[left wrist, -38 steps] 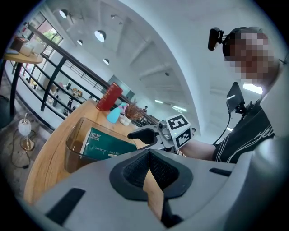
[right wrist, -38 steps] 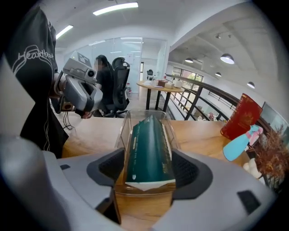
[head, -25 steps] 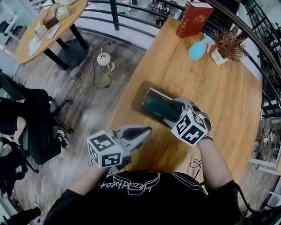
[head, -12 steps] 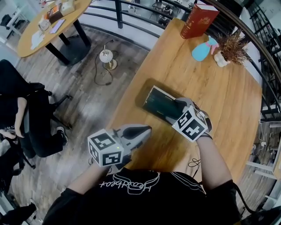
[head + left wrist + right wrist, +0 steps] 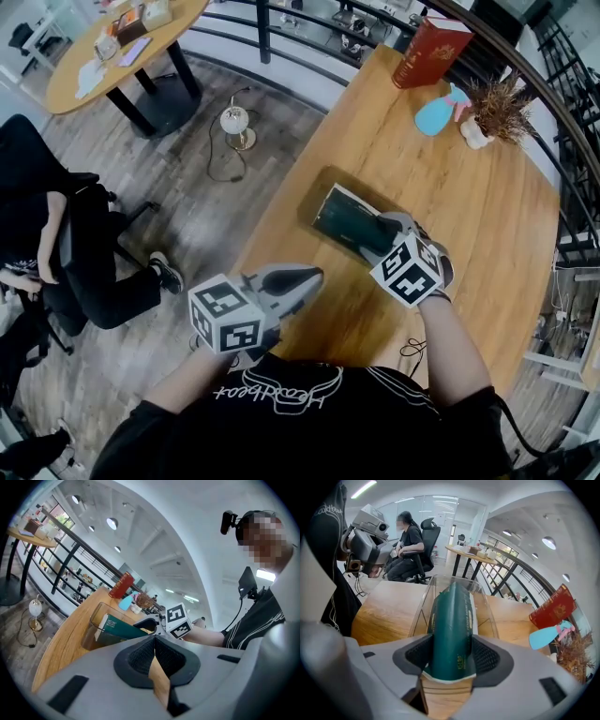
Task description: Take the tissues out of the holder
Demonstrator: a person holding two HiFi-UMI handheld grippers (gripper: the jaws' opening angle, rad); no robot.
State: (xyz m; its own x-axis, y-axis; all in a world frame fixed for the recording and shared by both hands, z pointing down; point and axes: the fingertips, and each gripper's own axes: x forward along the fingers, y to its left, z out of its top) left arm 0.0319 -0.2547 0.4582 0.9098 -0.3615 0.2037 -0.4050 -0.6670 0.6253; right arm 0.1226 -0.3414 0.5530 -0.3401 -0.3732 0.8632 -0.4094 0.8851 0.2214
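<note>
A dark green tissue pack [image 5: 349, 221] lies in a clear plastic holder [image 5: 322, 200] on the wooden table [image 5: 469, 206]. My right gripper [image 5: 381, 232] points steeply down at the pack's near end. In the right gripper view its jaws have just been closing, and both pads touch the sides of the pack [image 5: 451, 620], which runs away from me inside the holder [image 5: 425, 599]. My left gripper [image 5: 312, 277] hangs at the table's left edge, shut and empty, away from the holder. The left gripper view shows the pack [image 5: 123, 626] and holder [image 5: 93, 620] ahead.
At the table's far end are a red book [image 5: 428, 52], a blue spray bottle [image 5: 436, 111] and a dried plant in a white pot [image 5: 492, 111]. A black railing [image 5: 281, 66] runs behind. On the floor at left are a small lamp [image 5: 234, 122], a round table [image 5: 112, 52] and a seated person [image 5: 56, 244].
The seated person at left has stretched a leg out, and the head view has shifted a little. Both grippers and the holder stay where they were.
</note>
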